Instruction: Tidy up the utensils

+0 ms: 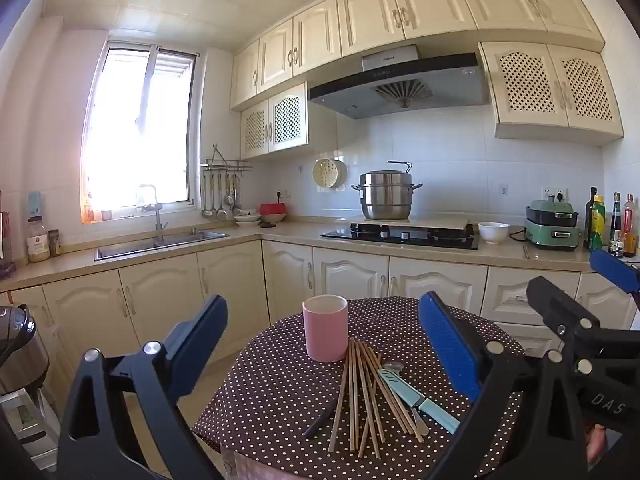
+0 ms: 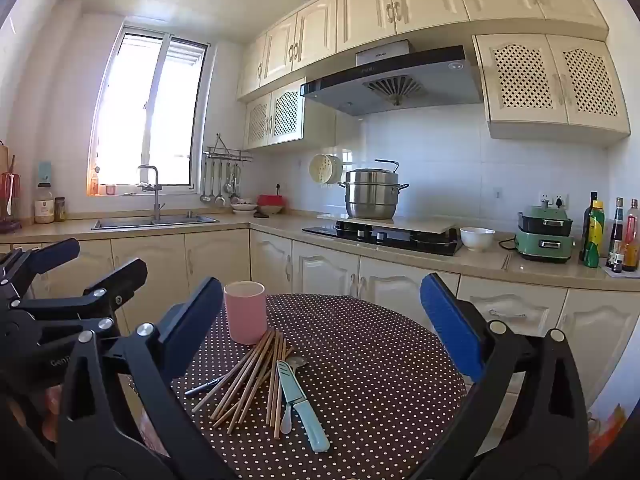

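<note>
Left gripper (image 1: 324, 344): jaws spread wide, nothing between them; held above the near edge of the counter, pointed at the utensil pile.
Right gripper (image 2: 320, 328): jaws likewise wide apart and empty; held level with the left gripper, just to its right.
Counter (image 2: 380, 360): round top under a brown polka-dot cloth; carries every task item.
Chopsticks (image 1: 360, 392): loose fanned bundle, lying flat; far tips touch or nearly touch the base of the pink cup.
Knife (image 2: 300, 404): pale blue handle toward the cameras, blade pointing away; lies along the right side of the bundle.
Spoon (image 2: 294, 364): metal, partly hidden beneath the knife and chopsticks.
Dark utensil (image 1: 320, 420): at the left edge of the pile; type cannot be determined.
Pink cup (image 1: 325, 327): upright, open, apparently empty; directly beyond the pile.
Key relation: long axes run roughly along the grippers' line of sight, toward the cup.
Nearer arm: judged right for the knife, left for the dark utensil.
</note>
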The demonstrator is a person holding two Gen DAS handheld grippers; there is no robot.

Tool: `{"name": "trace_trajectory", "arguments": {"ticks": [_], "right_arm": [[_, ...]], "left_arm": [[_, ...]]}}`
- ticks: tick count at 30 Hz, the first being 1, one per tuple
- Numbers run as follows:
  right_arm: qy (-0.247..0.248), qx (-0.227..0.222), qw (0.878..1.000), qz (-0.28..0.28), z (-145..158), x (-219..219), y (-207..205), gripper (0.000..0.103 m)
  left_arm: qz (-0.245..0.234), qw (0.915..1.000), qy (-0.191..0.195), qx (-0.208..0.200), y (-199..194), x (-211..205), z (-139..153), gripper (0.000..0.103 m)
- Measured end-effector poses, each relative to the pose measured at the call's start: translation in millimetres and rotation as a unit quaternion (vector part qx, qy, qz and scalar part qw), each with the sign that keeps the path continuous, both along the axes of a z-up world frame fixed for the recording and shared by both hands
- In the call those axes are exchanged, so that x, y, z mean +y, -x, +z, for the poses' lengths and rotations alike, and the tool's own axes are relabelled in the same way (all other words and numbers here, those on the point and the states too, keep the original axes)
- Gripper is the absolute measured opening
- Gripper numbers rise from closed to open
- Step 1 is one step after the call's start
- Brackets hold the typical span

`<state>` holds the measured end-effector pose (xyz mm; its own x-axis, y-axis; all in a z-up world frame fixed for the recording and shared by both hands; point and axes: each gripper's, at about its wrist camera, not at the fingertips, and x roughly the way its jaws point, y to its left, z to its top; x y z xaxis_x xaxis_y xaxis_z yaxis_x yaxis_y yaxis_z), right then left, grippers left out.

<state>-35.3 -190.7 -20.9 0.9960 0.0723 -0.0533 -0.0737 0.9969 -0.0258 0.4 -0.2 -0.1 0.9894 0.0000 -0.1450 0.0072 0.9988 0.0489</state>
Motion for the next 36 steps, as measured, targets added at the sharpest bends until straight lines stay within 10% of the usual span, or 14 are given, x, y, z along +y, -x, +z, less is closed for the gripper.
{"name": "trace_trajectory", "arguments": {"ticks": [36], "right_arm": [[0.001,0.007,1.0,0.001,-4.9,3.7,-7.9,0.097]], "left_arm": [[0.0,1.0,0.003,0.004,-6.9,5.2,-3.1,0.095]]}}
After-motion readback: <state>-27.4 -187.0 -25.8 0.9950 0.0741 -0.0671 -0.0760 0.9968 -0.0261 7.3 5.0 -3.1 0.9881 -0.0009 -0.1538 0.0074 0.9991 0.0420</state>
